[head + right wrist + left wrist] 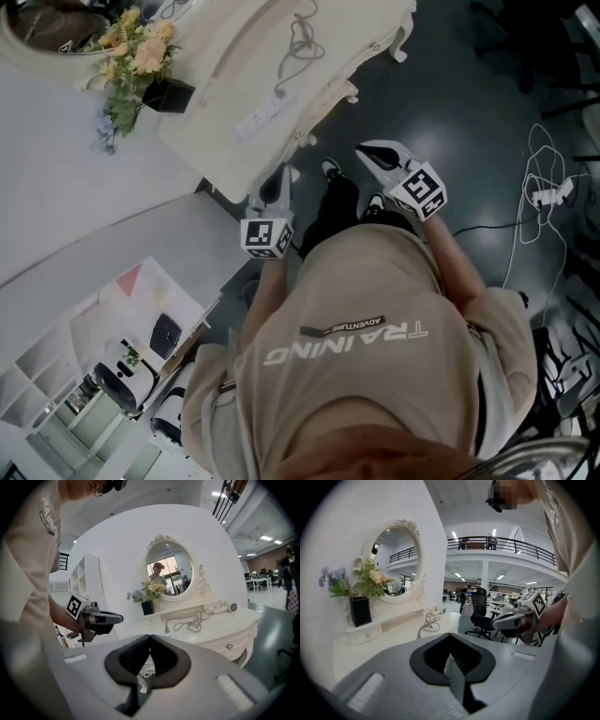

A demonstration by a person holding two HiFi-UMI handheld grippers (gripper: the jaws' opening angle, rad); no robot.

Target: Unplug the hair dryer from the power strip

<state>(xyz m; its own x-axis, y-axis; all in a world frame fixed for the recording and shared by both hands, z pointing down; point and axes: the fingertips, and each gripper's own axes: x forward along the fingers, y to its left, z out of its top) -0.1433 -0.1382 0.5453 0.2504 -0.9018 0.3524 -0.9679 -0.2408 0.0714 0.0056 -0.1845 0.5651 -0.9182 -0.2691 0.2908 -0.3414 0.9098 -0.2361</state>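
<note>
A white hair dryer (229, 606) lies at the far end of the cream dressing table (234, 56), and its cord (190, 620) is coiled on the tabletop. In the head view the cord (302, 42) runs toward a white power strip (262, 117). My left gripper (272, 187) hangs at the table's near edge with its jaws shut and nothing in them. My right gripper (370, 152) is off the table's corner, over the dark floor, also shut and holding nothing. Each gripper view shows the other gripper: the right one (511, 619) and the left one (105, 619).
A black vase of flowers (141, 56) stands under an oval mirror (168, 569) at the table's back. An office chair (480, 611) stands beyond the table. Loose cables with a white socket block (548, 197) lie on the floor at the right. White shelves (94, 375) stand at the left.
</note>
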